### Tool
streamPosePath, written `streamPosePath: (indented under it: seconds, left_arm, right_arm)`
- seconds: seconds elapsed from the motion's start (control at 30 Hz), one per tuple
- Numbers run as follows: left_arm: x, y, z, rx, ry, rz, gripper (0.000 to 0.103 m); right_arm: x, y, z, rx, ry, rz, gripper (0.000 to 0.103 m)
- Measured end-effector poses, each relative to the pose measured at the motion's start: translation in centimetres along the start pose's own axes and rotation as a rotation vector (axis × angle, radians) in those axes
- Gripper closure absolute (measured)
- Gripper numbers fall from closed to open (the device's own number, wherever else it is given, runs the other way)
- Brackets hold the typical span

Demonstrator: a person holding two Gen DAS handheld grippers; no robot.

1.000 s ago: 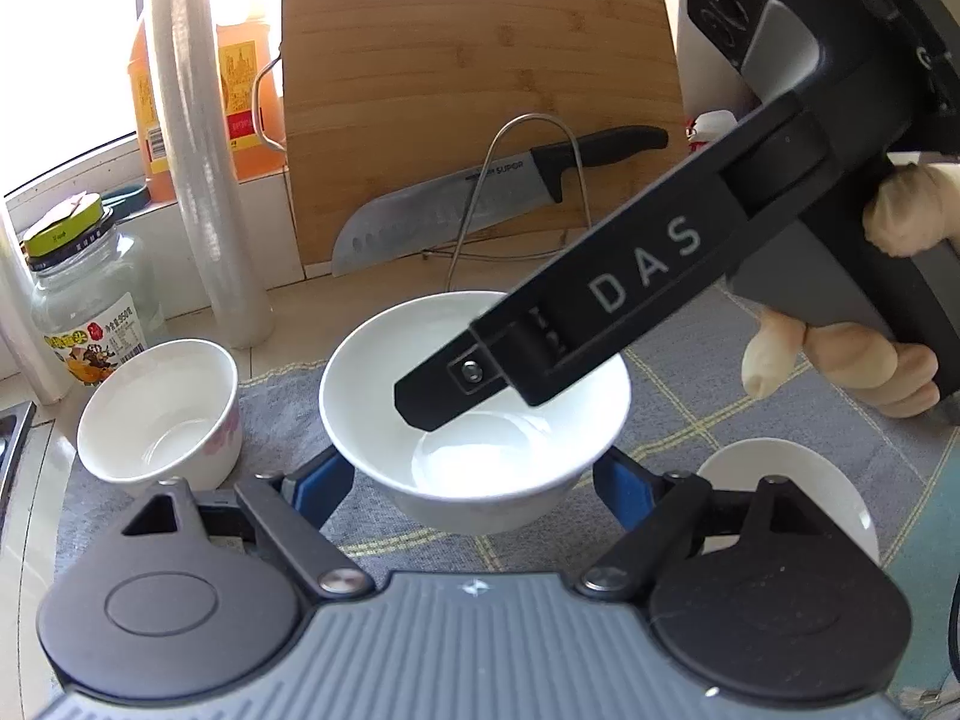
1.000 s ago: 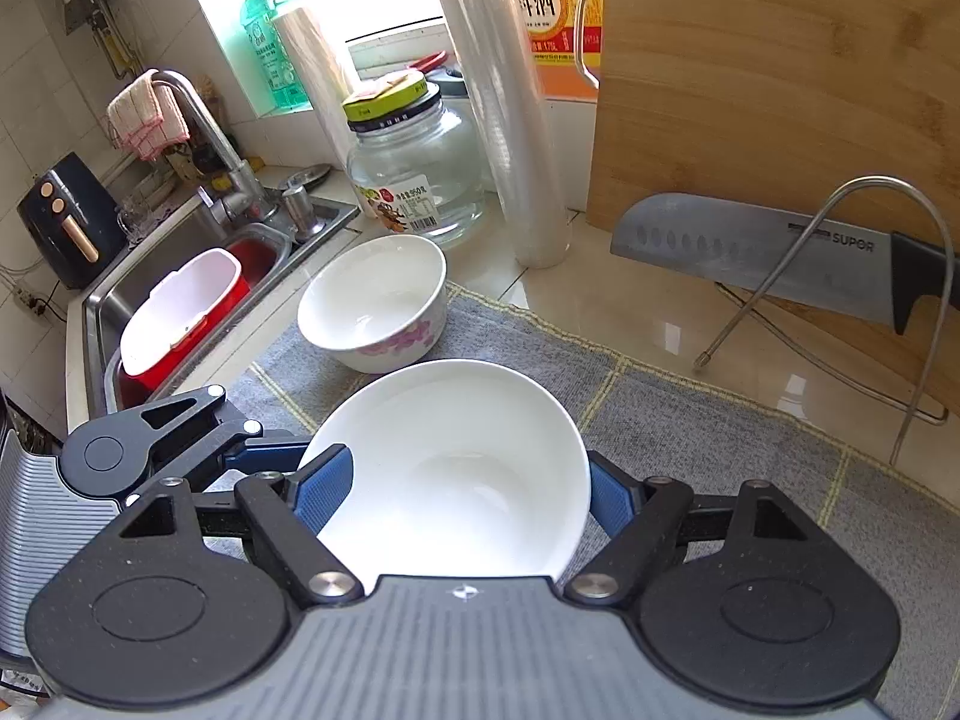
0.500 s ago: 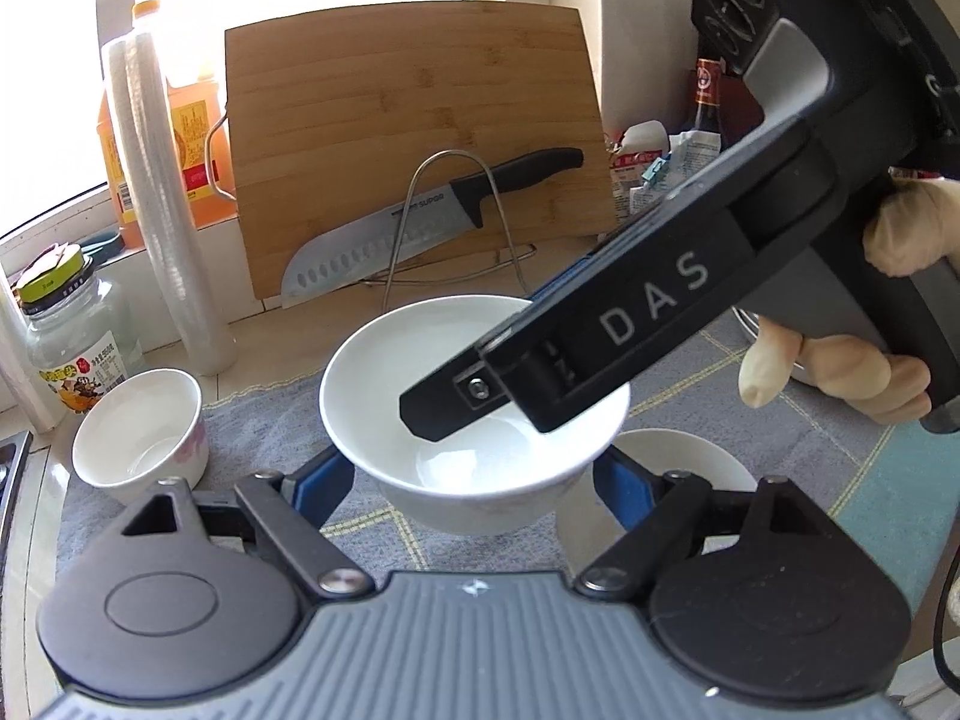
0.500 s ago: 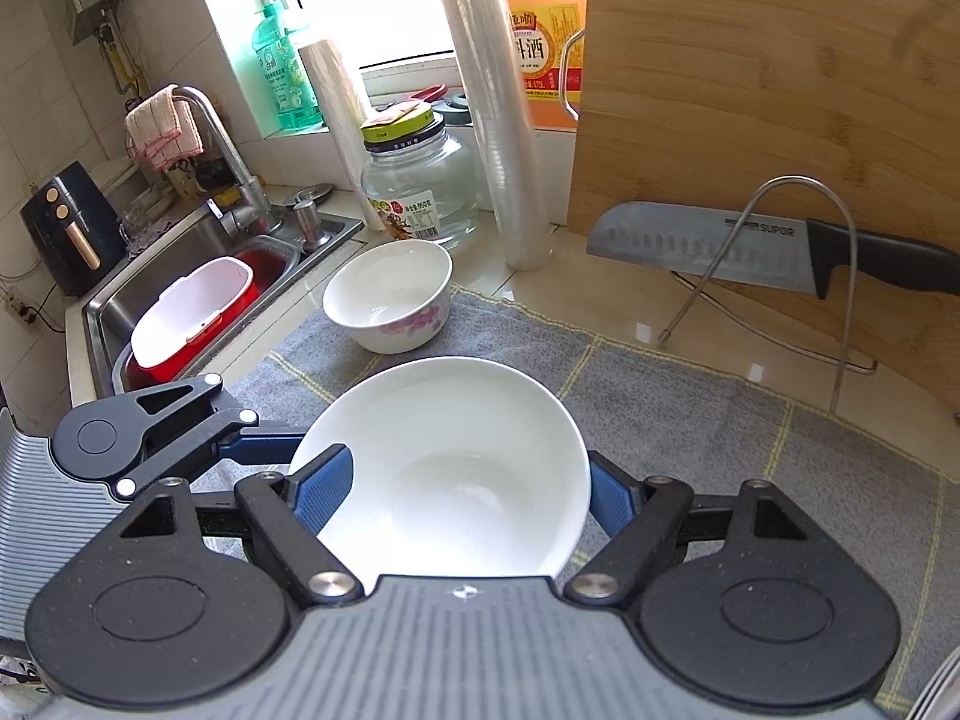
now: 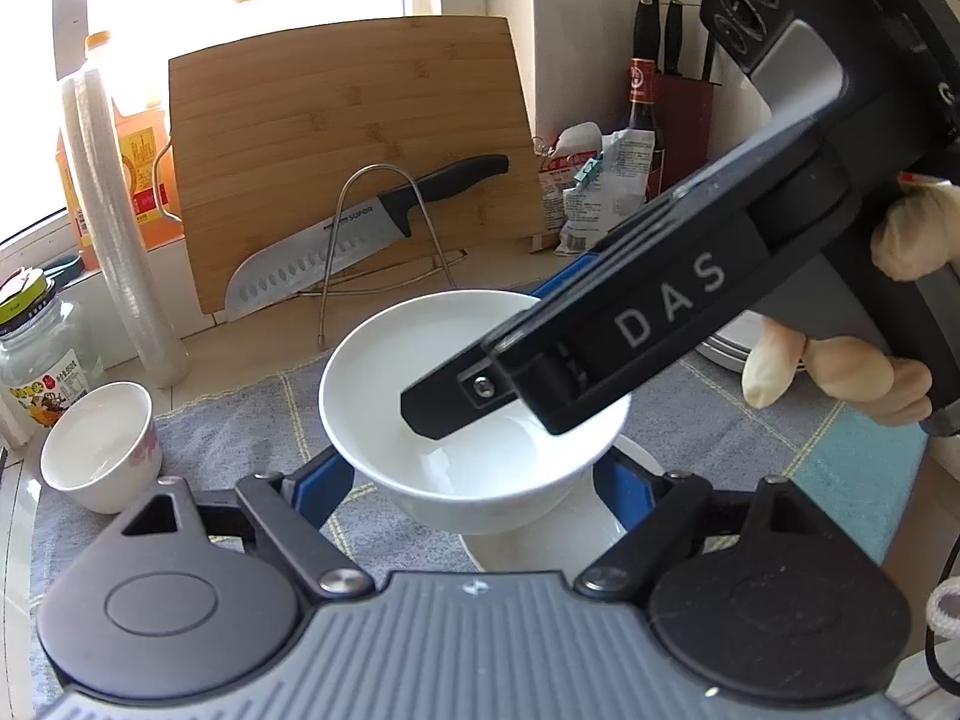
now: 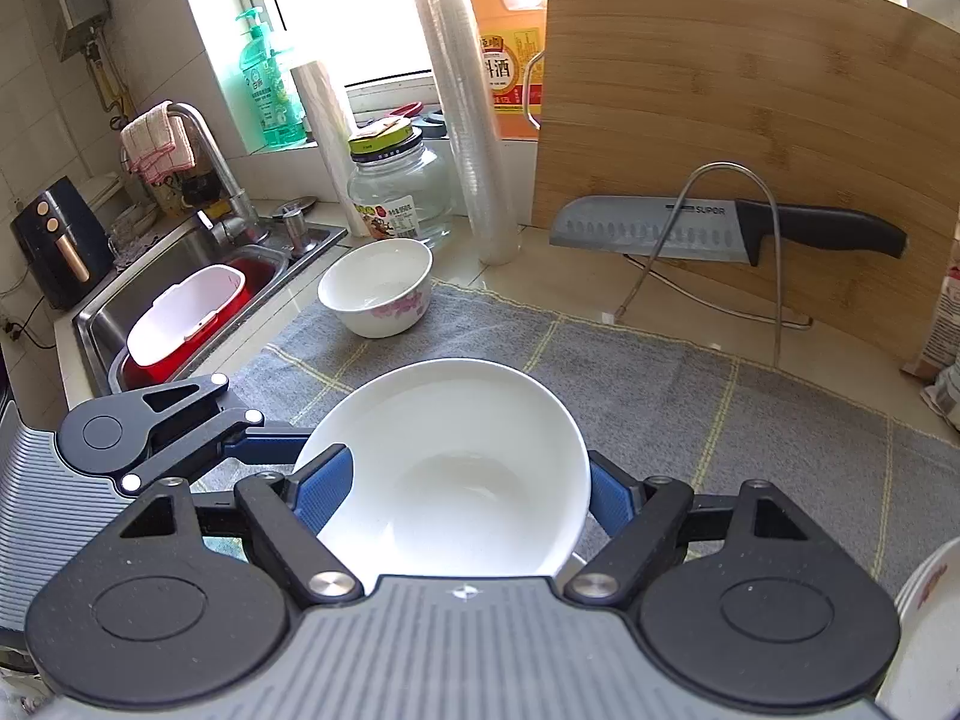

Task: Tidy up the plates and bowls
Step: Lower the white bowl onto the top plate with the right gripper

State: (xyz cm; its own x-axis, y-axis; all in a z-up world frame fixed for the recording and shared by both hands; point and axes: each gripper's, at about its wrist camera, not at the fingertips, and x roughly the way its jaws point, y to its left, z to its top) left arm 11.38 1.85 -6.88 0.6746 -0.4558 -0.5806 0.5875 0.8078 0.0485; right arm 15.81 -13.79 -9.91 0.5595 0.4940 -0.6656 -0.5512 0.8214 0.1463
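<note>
Both grippers, L [image 5: 474,480] & R [image 6: 462,492], pinch one white bowl [image 6: 444,468] betw. blue pads; floral bowl [image 6: 377,288] ahead-left of R, on grey mat [image 6: 660,384].

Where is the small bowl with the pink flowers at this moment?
The small flowered bowl stands on the grey mat's far left corner in the right wrist view, just before the glass jar and beside the sink.

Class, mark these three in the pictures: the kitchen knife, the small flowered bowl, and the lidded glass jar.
kitchen knife [image 6: 654,228]: right wrist view, middle of blade.
small flowered bowl [image 6: 384,315]: right wrist view, outer wall by the pink flowers.
glass jar [image 6: 399,192]: right wrist view, clear body above label.
</note>
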Motion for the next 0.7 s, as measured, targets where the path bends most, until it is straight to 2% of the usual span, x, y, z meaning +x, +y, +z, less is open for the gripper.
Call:
streamPosePath:
  seconds: [0.33,0.7]
  left_arm:
    - [0.0,-1.7,-0.4,0.028,0.010,-0.047,0.017]
    - [0.6,-2.3,-1.3,0.031,0.055,-0.083,0.017]
  right_arm:
    - [-1.4,-0.5,-2.0,0.039,0.005,-0.032,0.017]
    - [-0.8,-1.1,-3.5,0.074,0.041,-0.042,0.017]
